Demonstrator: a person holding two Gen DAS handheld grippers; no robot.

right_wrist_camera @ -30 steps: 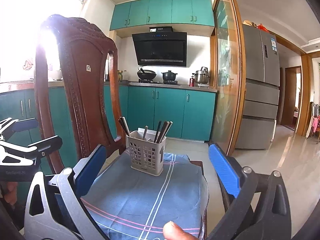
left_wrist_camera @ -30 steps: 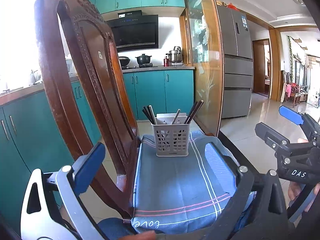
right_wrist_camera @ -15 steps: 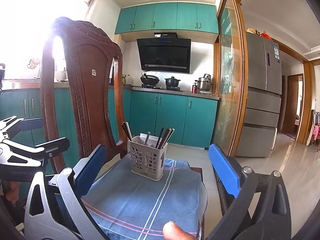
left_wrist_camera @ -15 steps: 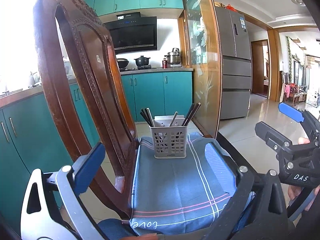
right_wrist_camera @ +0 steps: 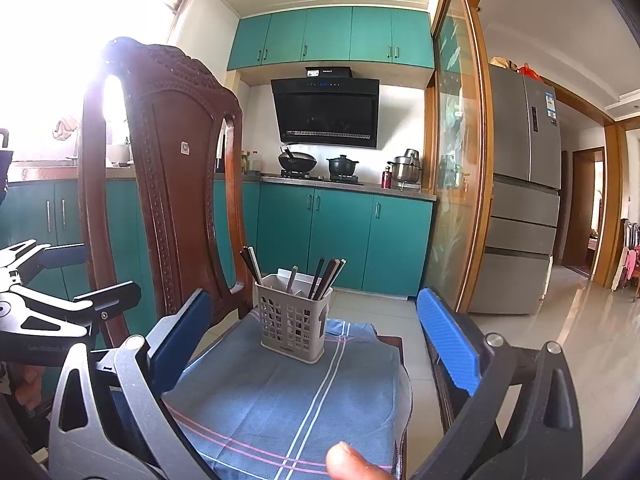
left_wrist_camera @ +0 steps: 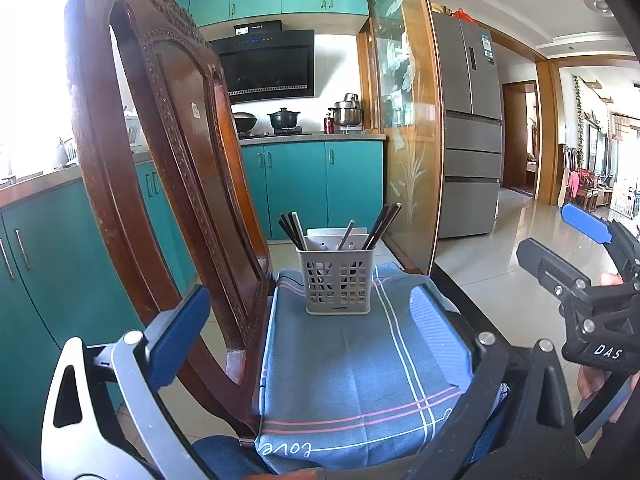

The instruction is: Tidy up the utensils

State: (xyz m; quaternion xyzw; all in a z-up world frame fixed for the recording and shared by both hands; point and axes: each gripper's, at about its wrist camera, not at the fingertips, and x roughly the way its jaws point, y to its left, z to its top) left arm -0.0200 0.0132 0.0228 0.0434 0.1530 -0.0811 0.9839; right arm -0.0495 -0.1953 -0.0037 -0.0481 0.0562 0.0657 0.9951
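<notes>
Grey utensil basket [left_wrist_camera: 338, 282] upright on blue cloth [left_wrist_camera: 360, 380] over chair seat, chopsticks [left_wrist_camera: 380, 226] inside.
Left gripper [left_wrist_camera: 310, 328] wide open, empty, well short of basket; right gripper [right_wrist_camera: 320, 330] likewise spread wide, holding nothing.

a grey perforated plastic utensil basket [left_wrist_camera: 338, 287] stood upright on a blue striped cloth [left_wrist_camera: 360, 376] spread over the seat of a carved dark wooden chair [left_wrist_camera: 160, 168], whose back rose left of it. dark chopsticks [left_wrist_camera: 380, 226] leaned inside the basket. teal kitchen cabinets [right_wrist_camera: 344, 240] lay behind.
</notes>
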